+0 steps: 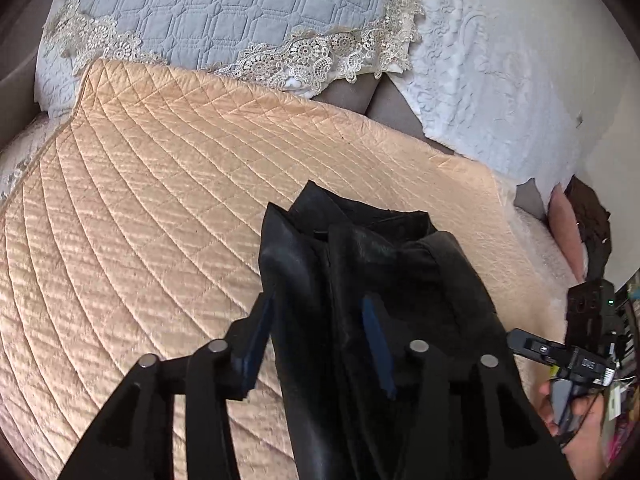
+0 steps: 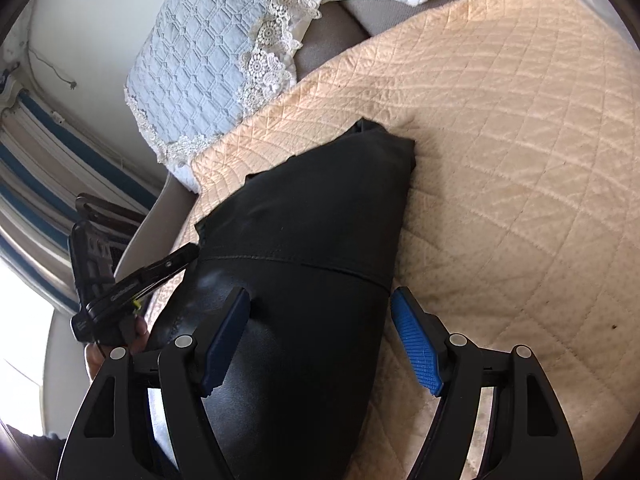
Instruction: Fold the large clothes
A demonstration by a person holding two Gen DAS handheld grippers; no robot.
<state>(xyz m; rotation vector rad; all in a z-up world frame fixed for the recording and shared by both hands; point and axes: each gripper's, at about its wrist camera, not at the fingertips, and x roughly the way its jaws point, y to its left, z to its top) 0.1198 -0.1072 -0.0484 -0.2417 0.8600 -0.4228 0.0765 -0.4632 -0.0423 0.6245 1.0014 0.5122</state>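
A black leather-like garment (image 1: 360,288) lies folded in a long bundle on a peach quilted cover (image 1: 140,220). In the left wrist view my left gripper (image 1: 320,336) straddles the bundle's near end, jaws apart, fabric bulging between the blue pads (image 1: 256,344). In the right wrist view the same garment (image 2: 304,240) runs between the blue pads (image 2: 416,352) of my right gripper (image 2: 320,340), which stands wide open over it. The other gripper (image 2: 132,284) shows at the left edge, its tip against the garment's side; whether it pinches fabric is unclear.
A blue-grey quilted pillow with lace trim (image 1: 224,12) and a white embossed spread (image 1: 500,80) lie behind the cover. A pink cushion (image 1: 568,232) sits at the right. A wall and striped curtain (image 2: 32,168) stand at the left of the right wrist view.
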